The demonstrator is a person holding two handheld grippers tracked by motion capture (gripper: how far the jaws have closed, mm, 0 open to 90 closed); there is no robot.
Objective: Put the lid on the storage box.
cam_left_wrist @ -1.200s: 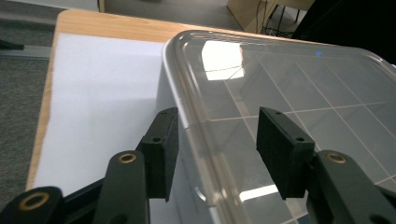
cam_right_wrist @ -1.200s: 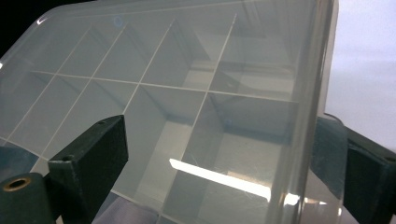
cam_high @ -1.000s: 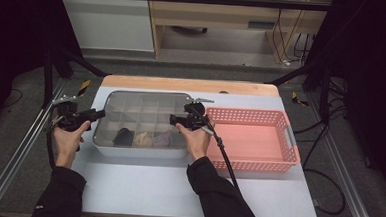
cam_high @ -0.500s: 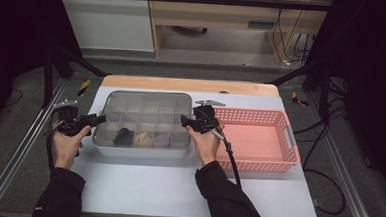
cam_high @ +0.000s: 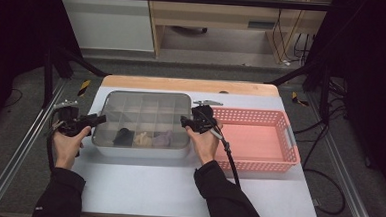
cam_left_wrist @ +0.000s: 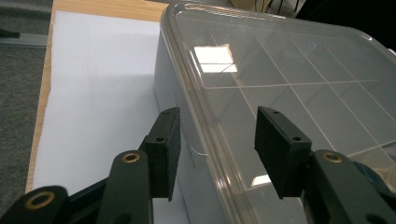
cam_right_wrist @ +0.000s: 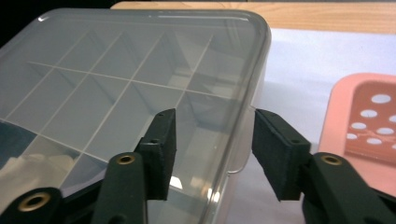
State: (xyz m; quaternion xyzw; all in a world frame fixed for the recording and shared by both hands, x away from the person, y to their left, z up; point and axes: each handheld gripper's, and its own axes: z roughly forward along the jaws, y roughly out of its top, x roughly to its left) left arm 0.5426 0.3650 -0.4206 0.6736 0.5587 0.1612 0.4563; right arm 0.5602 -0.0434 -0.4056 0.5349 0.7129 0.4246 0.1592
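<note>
Clear plastic makes up the lidded organiser box [cam_high: 143,120], which we see near the middle of the white surface [cam_high: 177,188], closer to its far edge, with a pink basket [cam_high: 259,139] just beside its right end. We hold the left tongs [cam_high: 98,119] at the box's left end and the right tongs [cam_high: 184,120] at its right end. Both tongs are released, each with its jaws spread to either side of the lid's rim; in the gripper views one jaw sits over the lid [cam_left_wrist: 299,74] and the other outside the wall. Three compartments along the near row hold small dark, cream and purple items [cam_high: 142,138].
</note>
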